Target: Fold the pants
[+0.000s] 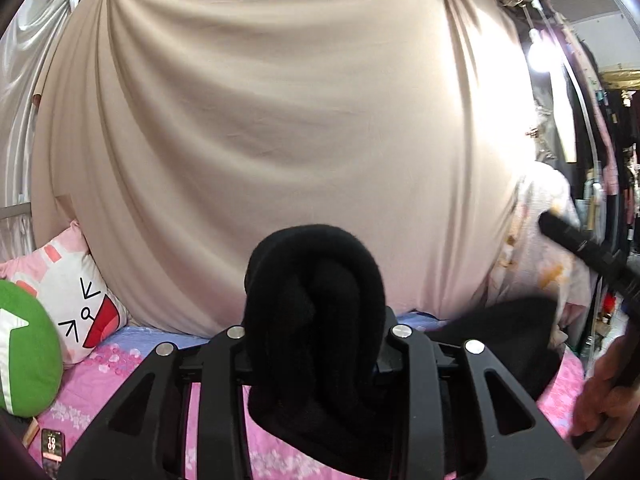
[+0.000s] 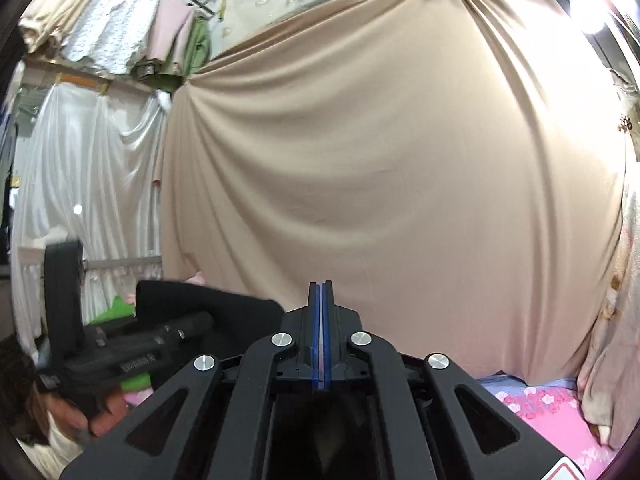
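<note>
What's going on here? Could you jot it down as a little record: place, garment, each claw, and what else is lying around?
place: bed with a pink flowered sheet, beige curtain hung behind
garment: black pants, thick fleecy fabric, bunched in a fold
left claw: left claw clamped on the bunched pants, lifted off the bed
right claw: right claw fully shut, no fabric visible between its pads
nearby: green cushion, white-and-pink cartoon pillow, phone on the sheet
task status: not yet folded

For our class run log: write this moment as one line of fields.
left claw: shut on black pants | right claw: shut, nothing between its fingers | below: pink floral bedsheet | fold: not yet done
</note>
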`<state>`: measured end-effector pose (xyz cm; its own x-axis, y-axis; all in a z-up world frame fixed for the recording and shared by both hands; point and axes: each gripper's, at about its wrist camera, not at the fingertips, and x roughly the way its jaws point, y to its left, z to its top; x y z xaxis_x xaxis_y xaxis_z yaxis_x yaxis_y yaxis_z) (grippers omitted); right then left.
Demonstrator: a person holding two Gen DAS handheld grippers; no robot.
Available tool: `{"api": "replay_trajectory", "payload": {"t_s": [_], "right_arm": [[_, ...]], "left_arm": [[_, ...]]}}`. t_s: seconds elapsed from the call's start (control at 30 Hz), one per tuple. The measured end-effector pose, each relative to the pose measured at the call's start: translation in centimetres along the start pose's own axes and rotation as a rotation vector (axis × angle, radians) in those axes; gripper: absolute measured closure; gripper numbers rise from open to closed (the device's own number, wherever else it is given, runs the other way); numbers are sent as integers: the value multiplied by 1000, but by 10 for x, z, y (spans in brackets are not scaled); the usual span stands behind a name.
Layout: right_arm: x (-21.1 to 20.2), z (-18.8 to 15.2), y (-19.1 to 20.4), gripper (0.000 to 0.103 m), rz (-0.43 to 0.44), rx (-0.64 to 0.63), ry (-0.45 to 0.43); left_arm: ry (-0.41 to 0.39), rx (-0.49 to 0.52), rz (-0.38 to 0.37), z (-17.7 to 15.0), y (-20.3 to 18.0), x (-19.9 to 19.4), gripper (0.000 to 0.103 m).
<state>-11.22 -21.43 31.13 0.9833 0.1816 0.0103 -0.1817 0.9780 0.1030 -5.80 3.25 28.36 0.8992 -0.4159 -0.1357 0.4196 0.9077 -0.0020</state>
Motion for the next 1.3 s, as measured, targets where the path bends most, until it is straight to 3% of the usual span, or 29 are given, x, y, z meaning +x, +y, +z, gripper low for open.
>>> {"api": "replay_trajectory", "payload": {"t_s": [0.07, 0.1, 0.13, 0.17, 0.23, 0.3, 0.37, 0.47, 0.57, 0.63, 0.67, 0.73, 0.83, 0.93, 1.07, 1.23, 1.3], "right_arm": [[23, -1, -8, 102, -26, 1, 52], [36, -6, -17, 95, -39, 23, 85], [53, -15, -25, 89, -53, 31, 152], [71, -32, -36, 86, -76, 47, 230], [102, -94, -62, 60, -113, 111, 428], [116, -157, -79, 58, -138, 175, 583], [128, -233, -93, 58, -116, 295, 781], [134, -304, -95, 58, -34, 460, 916], [147, -334, -75, 58, 31, 535, 963], [155, -342, -61, 57, 90, 573, 978], [159, -345, -50, 55, 131, 588, 992], [163, -354, -28, 40, 223, 638, 1029], [167, -370, -1, 34, 310, 703, 1070], [178, -372, 16, 22, 334, 734, 1062], [201, -375, 35, 19, 407, 860, 1075], [227, -380, 72, 16, 440, 897, 1094], [241, -379, 85, 16, 401, 895, 1097]], "left_arm": [[86, -1, -58, -4, 1, 35, 70], [176, -11, -102, -16, 0, 63, 70], [234, -11, -98, -27, -1, 81, 70], [301, 6, -63, -47, -1, 103, 70], [439, 37, 33, -107, 8, 142, 71], [532, 14, 65, -144, 27, 156, 71], [573, -25, 97, -164, 57, 153, 71], [531, -73, 140, -148, 94, 135, 71], [495, -49, 225, -136, 122, 128, 71], [510, -58, 274, -140, 150, 135, 71], [534, -73, 299, -147, 169, 138, 71], [590, -95, 342, -169, 201, 143, 70], [666, -159, 375, -210, 247, 140, 70], [680, -248, 335, -231, 282, 125, 70], [678, -284, 278, -242, 298, 119, 65], [685, -284, 198, -255, 317, 126, 61], [697, -306, 161, -262, 328, 131, 60]]}}
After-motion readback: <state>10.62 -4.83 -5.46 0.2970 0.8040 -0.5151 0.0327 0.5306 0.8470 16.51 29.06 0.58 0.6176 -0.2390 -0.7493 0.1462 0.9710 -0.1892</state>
